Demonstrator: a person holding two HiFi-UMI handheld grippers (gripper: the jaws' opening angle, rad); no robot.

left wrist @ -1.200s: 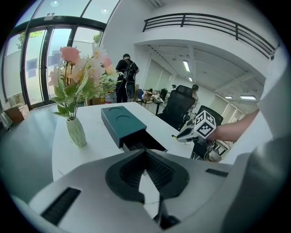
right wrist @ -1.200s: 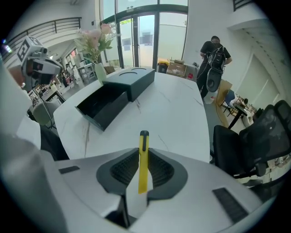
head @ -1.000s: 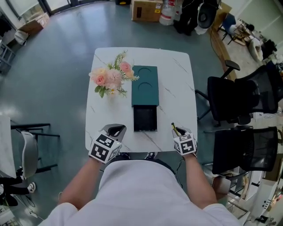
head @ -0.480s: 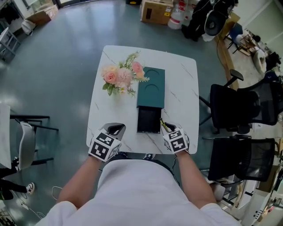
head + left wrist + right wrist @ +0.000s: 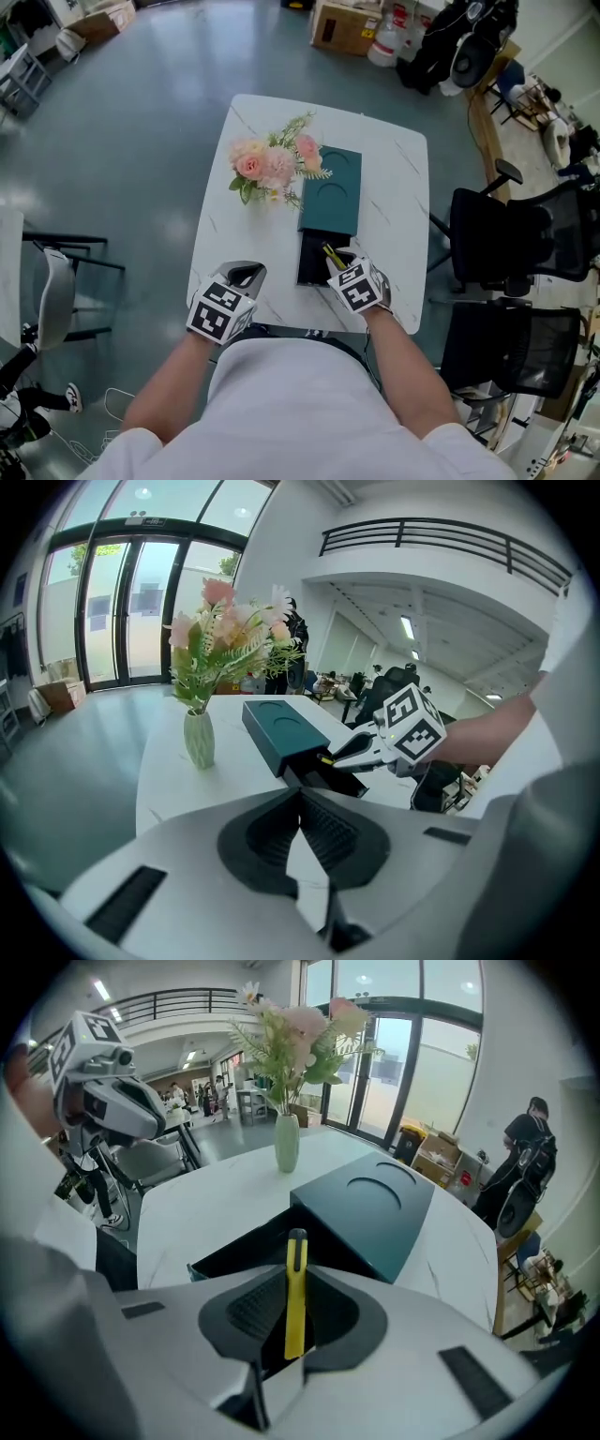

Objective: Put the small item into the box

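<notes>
The right gripper point(image 5: 335, 262) has its jaws closed on a slim yellow item with a black tip point(image 5: 296, 1290), pinched along its length so the black end pokes out ahead of the jaws. In the head view it hangs over the open black drawer tray point(image 5: 312, 265) that slides out of the near end of the dark green rectangular box point(image 5: 330, 190) on the white marbled counter point(image 5: 394, 192). The left gripper point(image 5: 246, 277) sits at the near edge of the counter, well apart from the box, with its jaws brought together on nothing. The step in hand looks like the placing itself. To do it well, the item should be lowered with its long axis running along the tray, since set crosswise it could bridge the tray walls or catch on the lip of the green sleeve. The tip should go down first towards the tray floor, and the jaws should part only once the item is low inside, so it does not bounce out onto the counter. The tray is pulled out and unsupported at its near end, so pressing down on its wall may tip or shove the box; the idle left gripper could steady it if needed. The pale vase of pink flowers point(image 5: 273, 169) stands just beside the box's far left side, clear of this approach.
</notes>
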